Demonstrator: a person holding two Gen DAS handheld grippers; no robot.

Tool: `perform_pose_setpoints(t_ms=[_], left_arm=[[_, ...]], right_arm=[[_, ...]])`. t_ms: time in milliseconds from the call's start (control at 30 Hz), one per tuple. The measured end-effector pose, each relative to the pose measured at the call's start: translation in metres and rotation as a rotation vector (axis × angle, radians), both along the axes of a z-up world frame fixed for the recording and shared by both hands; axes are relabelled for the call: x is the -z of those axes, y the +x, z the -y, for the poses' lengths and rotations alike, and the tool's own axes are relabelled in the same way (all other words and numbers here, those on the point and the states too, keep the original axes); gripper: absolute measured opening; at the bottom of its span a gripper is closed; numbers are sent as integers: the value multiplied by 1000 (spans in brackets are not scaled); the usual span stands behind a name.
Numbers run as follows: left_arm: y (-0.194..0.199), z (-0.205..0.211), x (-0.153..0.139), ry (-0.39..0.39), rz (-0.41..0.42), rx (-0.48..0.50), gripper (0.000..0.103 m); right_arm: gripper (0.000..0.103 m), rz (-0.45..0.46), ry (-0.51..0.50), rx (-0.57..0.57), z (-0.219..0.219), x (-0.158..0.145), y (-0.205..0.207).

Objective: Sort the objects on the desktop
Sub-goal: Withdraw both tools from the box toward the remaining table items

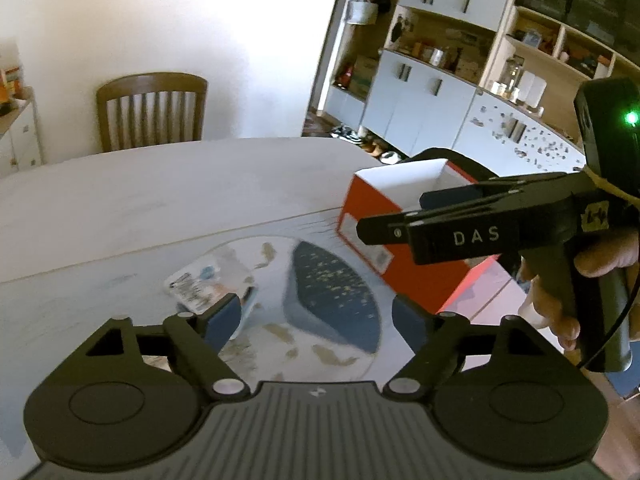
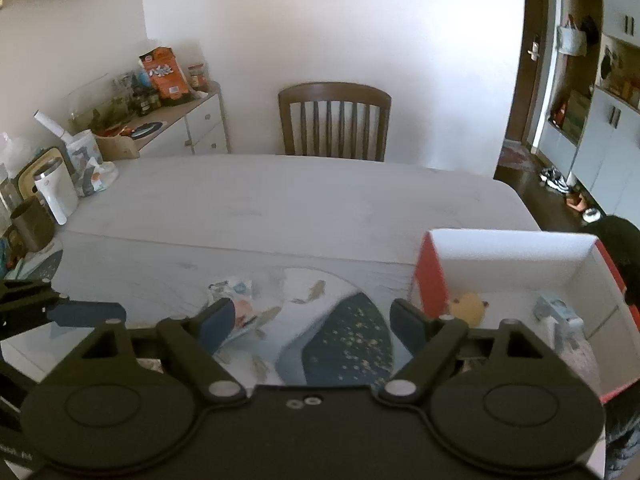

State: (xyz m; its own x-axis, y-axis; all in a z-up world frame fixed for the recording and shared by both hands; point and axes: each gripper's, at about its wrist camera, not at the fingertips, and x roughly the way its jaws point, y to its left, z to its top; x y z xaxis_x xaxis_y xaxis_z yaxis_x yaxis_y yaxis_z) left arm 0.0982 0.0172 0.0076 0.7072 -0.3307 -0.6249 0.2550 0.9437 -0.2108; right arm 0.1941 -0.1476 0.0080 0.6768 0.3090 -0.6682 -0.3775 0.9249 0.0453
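Packet (image 1: 200,286) is the next item: flat, crinkly, printed wrapper lying on the mat (image 1: 332,292), blurred, print unreadable. It sits just ahead of the left gripper (image 1: 320,312), beside its left finger; in the right wrist view the packet (image 2: 236,300) is likewise just off the right gripper's (image 2: 310,316) left finger. Neither touches it.

Both sets of fingers stand wide apart, nothing between them.

Red box (image 2: 432,276) with a white inside is right of the right fingers, open top. Already in it: a yellow round thing (image 2: 468,306) and a small pale carton (image 2: 556,312). So sorting looks partly done, and this reads as the reach for the next pick.

Next move, my guess: bring one gripper low over the packet, straddle an edge, then close. It's thin and flat on the bench (image 2: 280,196), so it may slide or buckle.
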Motion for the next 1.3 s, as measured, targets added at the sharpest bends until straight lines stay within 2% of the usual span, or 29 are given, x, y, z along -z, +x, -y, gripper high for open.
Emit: perform_pose_setpoints(t_ms=[333,1000,1300], left_arm=[[-14,-35,21,36,-29,-86,96],[-24,-68,65,62,-114,-186,97],[-20,-74,85,54,-153,-183,97]], right_arm=[[89,17,-47,-35,-49,15,3],[89,-41,-125,-90,-107,65,32],[89,-52,-182,-121,-118,91,44]])
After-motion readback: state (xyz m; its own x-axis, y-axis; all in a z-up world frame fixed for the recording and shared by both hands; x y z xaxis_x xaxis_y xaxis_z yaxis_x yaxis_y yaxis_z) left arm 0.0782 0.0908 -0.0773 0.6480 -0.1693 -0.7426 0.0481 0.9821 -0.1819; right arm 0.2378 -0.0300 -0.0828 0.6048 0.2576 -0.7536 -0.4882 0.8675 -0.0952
